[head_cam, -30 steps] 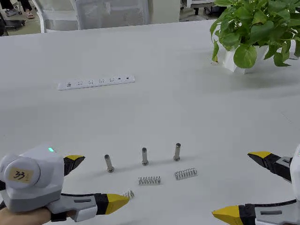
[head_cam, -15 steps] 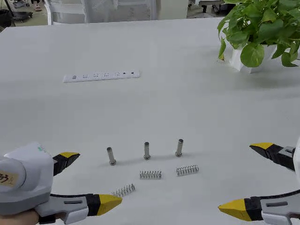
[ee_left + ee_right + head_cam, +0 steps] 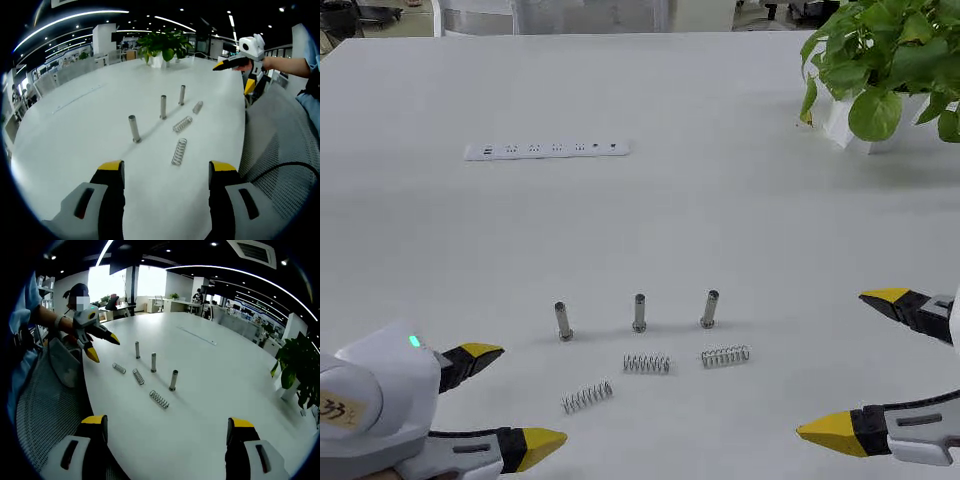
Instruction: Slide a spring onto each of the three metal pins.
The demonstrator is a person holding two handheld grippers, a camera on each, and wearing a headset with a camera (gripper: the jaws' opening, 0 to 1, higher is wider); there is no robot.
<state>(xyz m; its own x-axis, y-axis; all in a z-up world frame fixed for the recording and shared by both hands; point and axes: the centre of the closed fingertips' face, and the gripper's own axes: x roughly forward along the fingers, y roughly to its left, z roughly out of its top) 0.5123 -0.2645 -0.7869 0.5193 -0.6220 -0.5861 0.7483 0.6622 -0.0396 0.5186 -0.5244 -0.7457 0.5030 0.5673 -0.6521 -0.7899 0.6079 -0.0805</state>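
Three pins (image 3: pixel 639 313) were found upright in a row on the table (image 3: pixel 720 200), three springs (image 3: pixel 647 364) laid just beside them, left gripper (image 3: pixel 518 394) and right gripper (image 3: pixel 848 363) held spread apart, nothing gripped.

I count three metal pins: left pin (image 3: pixel 562 321), middle pin (image 3: pixel 639 312), right pin (image 3: pixel 709 309). Also three springs: left spring (image 3: pixel 587 397), middle spring (image 3: pixel 647 364), right spring (image 3: pixel 725 356). There is one power strip (image 3: pixel 546 150), one potted plant (image 3: pixel 880 60), and two grippers, the left gripper (image 3: pixel 532 393) and the right gripper (image 3: pixel 831 363).
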